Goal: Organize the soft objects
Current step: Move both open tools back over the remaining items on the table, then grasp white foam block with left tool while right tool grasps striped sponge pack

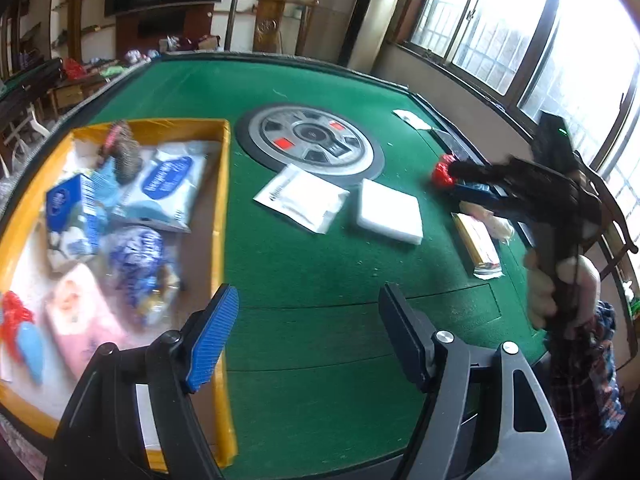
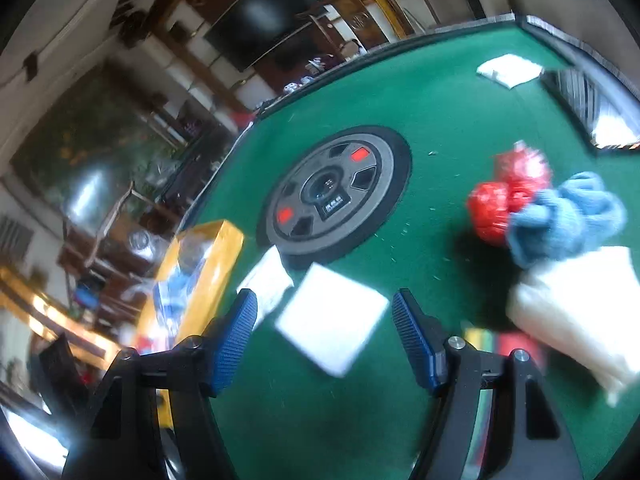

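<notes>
Both grippers spread, nothing between the pads. Left gripper (image 1: 308,332) hangs over bare green felt (image 1: 320,264) just right of the yellow tray (image 1: 222,216), which already holds tissue packs, a pink pack and other soft bits. Right gripper (image 2: 324,340) points down at the white pad (image 2: 332,320), jaws either side of it in view but I judge it not yet touching

Left to sort on the felt: white pad, flat pouch (image 1: 300,198) just left of it and nearly touching, red mesh ball (image 2: 504,196) against the blue cloth (image 2: 568,216), cream bag (image 2: 576,312) just in front of the cloth, small white pack (image 2: 508,70) far side

Handling guess: pad looks light, squashy foam, lies flat, so take it across one edge and let the pads sink in, don't try the full width. Pouch is thin and slick, likely to slide on the felt; pinch a corner. Cloth and mesh ball are limp, grab the bulk in the middle. Nothing fragile, main risk is dragging a neighbour along
</notes>
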### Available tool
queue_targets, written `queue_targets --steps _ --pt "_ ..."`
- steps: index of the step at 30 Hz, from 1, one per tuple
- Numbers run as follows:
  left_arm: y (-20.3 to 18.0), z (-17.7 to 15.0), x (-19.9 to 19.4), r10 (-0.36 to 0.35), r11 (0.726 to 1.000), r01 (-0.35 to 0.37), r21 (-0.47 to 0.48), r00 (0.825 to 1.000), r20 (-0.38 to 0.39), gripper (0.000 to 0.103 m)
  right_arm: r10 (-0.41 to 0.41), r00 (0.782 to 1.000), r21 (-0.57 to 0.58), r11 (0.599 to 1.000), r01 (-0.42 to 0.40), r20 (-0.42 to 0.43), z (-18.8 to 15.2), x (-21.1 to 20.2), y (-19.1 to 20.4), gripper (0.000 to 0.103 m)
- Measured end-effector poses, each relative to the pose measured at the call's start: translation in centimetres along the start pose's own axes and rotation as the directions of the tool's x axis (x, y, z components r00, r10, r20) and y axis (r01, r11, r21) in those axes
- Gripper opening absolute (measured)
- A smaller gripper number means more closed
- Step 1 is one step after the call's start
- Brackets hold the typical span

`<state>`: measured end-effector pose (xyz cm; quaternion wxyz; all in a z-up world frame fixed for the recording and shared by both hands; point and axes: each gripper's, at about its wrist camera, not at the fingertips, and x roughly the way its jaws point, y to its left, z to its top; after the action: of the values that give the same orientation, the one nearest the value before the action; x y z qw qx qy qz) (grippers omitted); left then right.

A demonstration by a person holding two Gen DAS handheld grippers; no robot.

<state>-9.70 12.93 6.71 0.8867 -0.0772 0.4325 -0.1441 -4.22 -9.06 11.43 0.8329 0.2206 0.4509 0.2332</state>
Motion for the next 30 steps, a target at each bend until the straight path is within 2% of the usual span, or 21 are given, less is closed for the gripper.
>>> queue_targets --steps 4,7,8,9,10,11,12,13,16,18,21,23,26,30 --pt "-0.2 0.2 0.3 -0.006 1.0 0.006 -0.021 1.0 -0.008 0.072 0.03 0.998 0.033 0.999 -0.028 -0.047 1.2 3.6 -0.5 0.065" --pt "0.1 0.3 0.3 -0.001 0.999 0.0 -0.034 1.0 -0.017 0.072 0.134 0.984 0.062 0.99 -0.127 -0.121 0.5 5.2 -0.6 0.065" --pt "0.3 0.4 0.3 -0.002 0.999 0.001 -0.039 1.0 -0.022 0.072 0.205 0.967 0.065 0.978 -0.197 -0.155 0.0 5.3 -0.3 0.065" --pt "0.4 0.5 0.5 -0.002 0.999 0.001 -0.041 1.0 -0.025 0.072 0.284 0.939 0.078 0.959 -0.274 -0.197 -0.6 5.4 0.0 0.065" --pt "0.4 0.6 0.7 0.002 0.999 -0.004 -0.042 0.999 -0.032 0.072 0.391 0.885 0.099 0.92 -0.379 -0.252 -1.4 5.5 0.7 0.065" --pt "0.4 0.6 1.1 0.005 0.999 -0.007 -0.043 0.999 -0.041 0.072 0.447 0.849 0.1 0.894 -0.438 -0.28 -2.0 5.3 1.2 0.066" --pt "0.4 0.8 1.5 0.004 0.999 -0.006 -0.045 0.999 -0.049 0.072 0.469 0.835 0.08 0.881 -0.467 -0.289 -2.5 4.7 1.7 0.066" --pt "0.3 0.9 1.9 -0.002 0.999 -0.001 -0.048 0.998 -0.059 0.072 0.456 0.849 0.046 0.886 -0.461 -0.269 -2.7 3.7 2.0 0.066" --pt "-0.7 1.2 3.3 -0.001 1.0 -0.001 -0.024 0.997 -0.077 0.072 0.409 0.904 -0.008 0.911 -0.413 -0.122 -2.3 -0.2 1.1 0.066" --pt "-1.3 1.4 4.2 0.011 1.0 -0.011 0.002 0.996 -0.092 0.072 0.381 0.924 -0.019 0.924 -0.382 -0.033 -2.1 -2.4 -0.2 0.066" --pt "-1.9 1.6 5.9 0.036 0.999 -0.036 0.003 0.991 -0.129 0.073 0.372 0.926 0.034 0.927 -0.375 0.07 -1.8 -4.1 -2.4 0.066" --pt "-2.8 1.8 6.7 0.075 0.997 -0.073 0.021 0.99 -0.121 0.073 0.358 0.925 0.074 0.926 -0.369 0.13 -1.8 -5.3 -4.1 0.066" --pt "-4.1 2.1 7.9 0.076 0.997 -0.073 0.033 0.99 -0.117 0.073 0.328 0.92 0.108 0.928 -0.356 0.214 -1.3 -7.2 -5.6 0.066" --pt "-6.2 1.7 10.2 0.159 0.981 -0.145 0.127 0.981 -0.108 0.08 0.258 0.922 0.13 0.944 -0.304 0.288 -0.9 -8.4 -6.5 0.07"
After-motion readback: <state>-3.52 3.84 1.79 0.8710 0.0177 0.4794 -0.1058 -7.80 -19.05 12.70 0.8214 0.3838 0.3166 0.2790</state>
